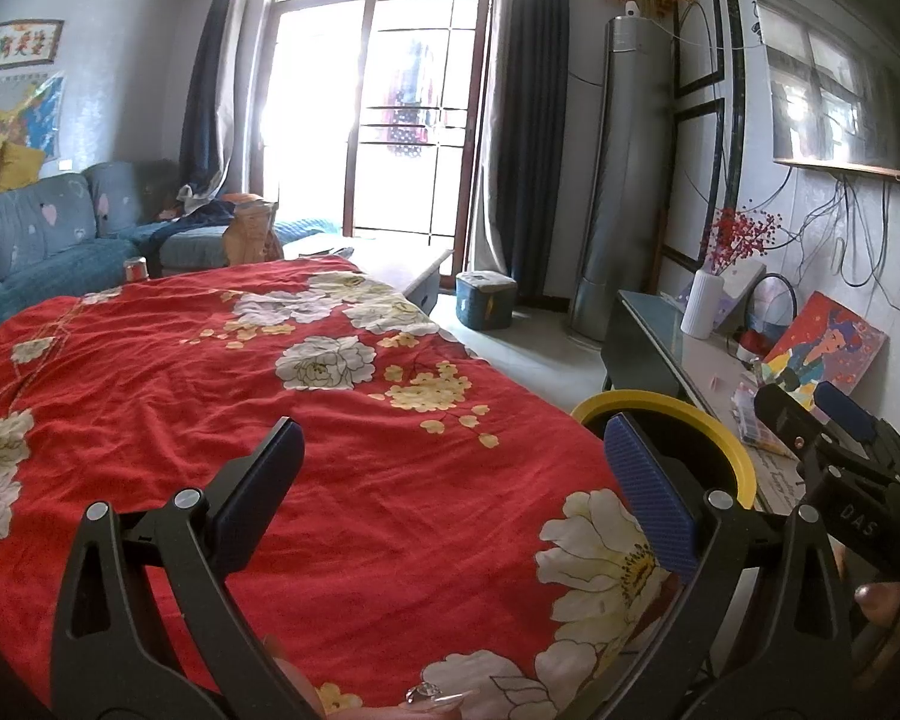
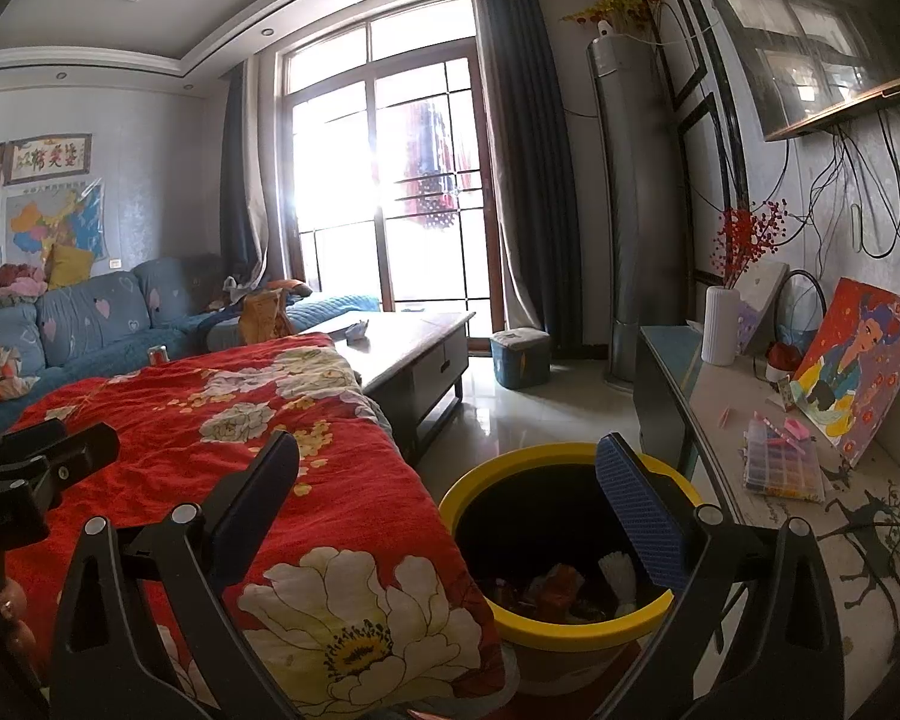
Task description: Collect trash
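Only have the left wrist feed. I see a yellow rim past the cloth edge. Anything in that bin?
Observer: Yes. The right wrist view looks down into the yellow-rimmed bin; there is trash at the bottom, including a white crumpled piece.
Operator: Right gripper holding anything?
Observer: No. The right gripper has its jaws wide apart, empty, above the bin.
Operator: Any trash left further out?
Observer: A white crumpled bit lies on the coffee table; I cannot tell what it is.

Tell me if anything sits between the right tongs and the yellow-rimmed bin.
Nothing visible does. The right tongs hang open and empty just above the bin, whose mouth is uncovered, with scraps already inside. The red floral cloth lies alongside it.
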The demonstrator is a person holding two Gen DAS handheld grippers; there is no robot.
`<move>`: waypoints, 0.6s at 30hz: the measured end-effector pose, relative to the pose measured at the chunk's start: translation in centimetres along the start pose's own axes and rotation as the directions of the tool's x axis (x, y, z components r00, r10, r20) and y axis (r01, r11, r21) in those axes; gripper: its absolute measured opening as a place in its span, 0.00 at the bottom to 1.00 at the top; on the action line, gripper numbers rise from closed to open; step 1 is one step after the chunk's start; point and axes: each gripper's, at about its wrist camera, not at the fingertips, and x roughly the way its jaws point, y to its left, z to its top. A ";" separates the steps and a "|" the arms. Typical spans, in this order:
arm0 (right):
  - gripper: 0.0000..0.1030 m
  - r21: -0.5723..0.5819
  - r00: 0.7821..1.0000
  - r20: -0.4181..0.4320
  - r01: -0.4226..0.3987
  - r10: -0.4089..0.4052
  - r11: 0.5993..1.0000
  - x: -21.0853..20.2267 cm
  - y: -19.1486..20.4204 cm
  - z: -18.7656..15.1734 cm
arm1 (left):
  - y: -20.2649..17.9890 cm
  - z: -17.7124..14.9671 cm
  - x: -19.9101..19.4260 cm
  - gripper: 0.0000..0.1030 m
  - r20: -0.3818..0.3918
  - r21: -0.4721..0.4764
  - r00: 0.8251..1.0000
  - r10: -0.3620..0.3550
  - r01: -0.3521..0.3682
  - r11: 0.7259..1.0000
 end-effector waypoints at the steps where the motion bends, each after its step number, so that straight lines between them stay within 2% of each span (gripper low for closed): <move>1: 0.94 0.000 1.000 0.000 0.000 0.000 1.000 0.0 0.0 0.0 | 0.0 0.0 0.0 0.89 -0.001 0.000 1.000 0.002 -0.002 1.000; 14: 0.94 -0.011 1.000 0.010 -0.010 0.010 1.000 -0.1 0.4 -0.1 | -0.1 -0.4 0.3 0.89 -0.023 -0.010 1.000 -0.014 0.014 1.000; 18: 0.94 -0.023 0.997 0.009 -0.071 0.071 0.997 0.2 1.8 0.8 | 0.5 -0.2 0.1 0.89 -0.012 -0.018 1.000 0.000 0.000 1.000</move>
